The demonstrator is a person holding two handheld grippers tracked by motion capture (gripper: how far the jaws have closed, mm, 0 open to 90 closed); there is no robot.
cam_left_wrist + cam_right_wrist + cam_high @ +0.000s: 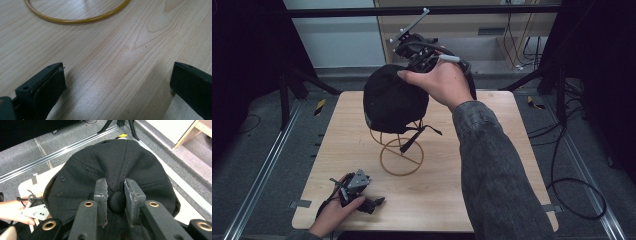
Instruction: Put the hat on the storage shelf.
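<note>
A black cap [392, 102] sits atop a golden wire stand [401, 156] in the middle of the wooden table [492, 150]. My right gripper [422, 57] is above the cap's top and shut on the cap's top button [117, 200], with crown fabric bunched between the two pads [101, 195]. The cap's strap [412, 139] hangs loose beside the stand. My left gripper [379, 201] rests on the table near its front left edge, jaws wide open with bare wood between them [117, 82]. The stand's base ring [75, 17] curves across the top of the left gripper view.
A dark metal frame [422, 11] crosses the back and black legs [287, 95] stand left of the table. Cables [572, 185] loop on the grey floor to the right. Floor rails [259, 175] run along both sides.
</note>
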